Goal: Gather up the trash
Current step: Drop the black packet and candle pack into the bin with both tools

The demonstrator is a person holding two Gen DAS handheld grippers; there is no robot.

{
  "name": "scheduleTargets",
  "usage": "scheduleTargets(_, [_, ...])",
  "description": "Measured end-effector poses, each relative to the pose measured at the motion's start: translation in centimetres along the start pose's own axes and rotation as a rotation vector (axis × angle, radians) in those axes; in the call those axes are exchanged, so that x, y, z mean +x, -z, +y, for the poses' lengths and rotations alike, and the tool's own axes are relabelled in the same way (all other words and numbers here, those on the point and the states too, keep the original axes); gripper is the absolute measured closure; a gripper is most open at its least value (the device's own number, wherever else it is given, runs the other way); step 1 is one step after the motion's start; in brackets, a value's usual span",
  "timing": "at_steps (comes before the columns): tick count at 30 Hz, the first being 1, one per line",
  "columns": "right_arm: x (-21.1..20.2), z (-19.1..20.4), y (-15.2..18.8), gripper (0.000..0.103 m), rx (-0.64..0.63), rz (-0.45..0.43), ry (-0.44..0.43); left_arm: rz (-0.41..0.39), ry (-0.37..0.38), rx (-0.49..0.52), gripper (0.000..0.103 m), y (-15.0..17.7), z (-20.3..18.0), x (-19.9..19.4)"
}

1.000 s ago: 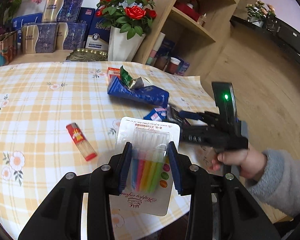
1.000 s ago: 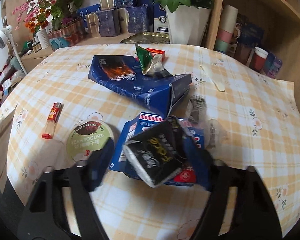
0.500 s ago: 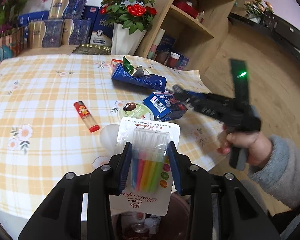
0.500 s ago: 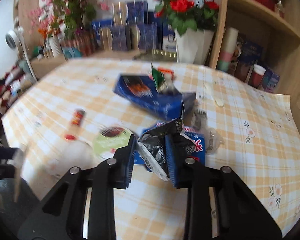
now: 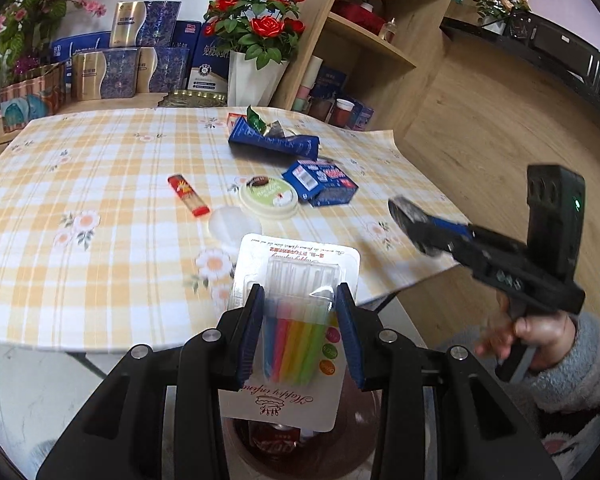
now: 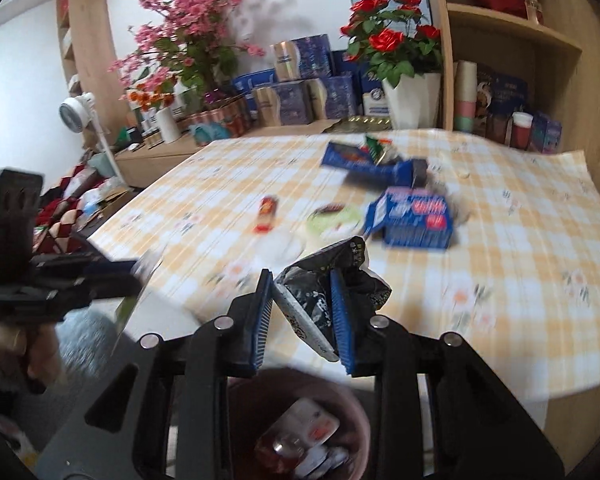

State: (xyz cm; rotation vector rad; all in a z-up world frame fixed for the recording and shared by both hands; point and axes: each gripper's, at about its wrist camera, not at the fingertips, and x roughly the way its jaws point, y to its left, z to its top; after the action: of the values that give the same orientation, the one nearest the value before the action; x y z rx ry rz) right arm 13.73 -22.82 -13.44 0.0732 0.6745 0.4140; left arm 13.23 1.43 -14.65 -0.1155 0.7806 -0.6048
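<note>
**A:** Status on your left gripper (image 5: pixel 300 332)?

**B:** Pinching the candle blister card (image 5: pixel 296 320). Both pads sit on the plastic bubble over the coloured candles, and the card sticks out forward past the fingertips. You're holding it over the trash bin (image 5: pixel 356 436), which shows below the card, off the near edge of the table (image 5: pixel 100 208).

**A:** Right one?

**B:** Your right gripper (image 6: pixel 304 316) is clamped on the crumpled black wrapper (image 6: pixel 324 280), jaws narrow, wrapper bunched between the pads and spilling up and to the right. Directly over the trash bin (image 6: pixel 356 412) too; some packaging already lies inside. The view is motion-blurred, so I can't read the wrapper print.

**A:** What's left on the table?

**B:** Near to far: a clear round lid (image 5: pixel 234 224), red lighter (image 5: pixel 188 195), green yogurt lid (image 5: pixel 269 199) touching the small blue carton (image 5: pixel 320 182) beside it. Further back, the long blue box (image 5: pixel 274 140) with a green foil wrapper (image 5: pixel 260 122) on top. Beyond the table edge, a white vase of red roses (image 5: pixel 256 60).
</note>
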Motion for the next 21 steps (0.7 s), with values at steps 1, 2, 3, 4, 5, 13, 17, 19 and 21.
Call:
scheduleTargets(1, [-0.3, 0.4, 0.9, 0.072, 0.001, 0.010, -0.004, 0.003, -0.001, 0.002, 0.067, 0.4, -0.1, -0.2])
scheduleTargets(2, [-0.6, 0.8, 2.0, 0.072, 0.002, 0.030, -0.006, 0.008, -0.003, 0.003, 0.067, 0.9, -0.3, -0.5])
scheduleTargets(3, [-0.7, 1.1, 2.9, 0.072, 0.003, 0.045, -0.009, 0.012, -0.004, 0.004, 0.067, 1.3, -0.4, -0.7])
scheduleTargets(4, [-0.7, 1.3, 3.7, 0.072, 0.005, 0.057, -0.014, 0.014, -0.005, 0.006, 0.067, 1.8, -0.5, -1.0])
scheduleTargets(5, [-0.8, 1.6, 4.6, 0.072, 0.011, 0.071, -0.021, 0.016, -0.012, 0.009, 0.067, 2.3, -0.6, -1.3])
scheduleTargets(13, [0.5, 1.6, 9.1, 0.071, 0.094, 0.180, -0.038, 0.012, 0.001, -0.032, 0.067, 4.0, -1.2, -2.2])
scheduleTargets(17, [0.7, 1.1, 9.0, 0.065, 0.123, 0.198, -0.025, 0.015, 0.000, -0.019, 0.067, 4.2, -1.6, -2.2])
scheduleTargets(19, [0.7, 1.0, 9.0, 0.049, 0.142, 0.203, -0.046, 0.016, 0.000, -0.016, 0.067, 4.1, -1.6, -2.2])
scheduleTargets(21, [0.5, 1.0, 8.9, 0.044, 0.137, 0.190, -0.036, 0.015, 0.004, -0.021, 0.067, 4.0, -1.5, -2.0])
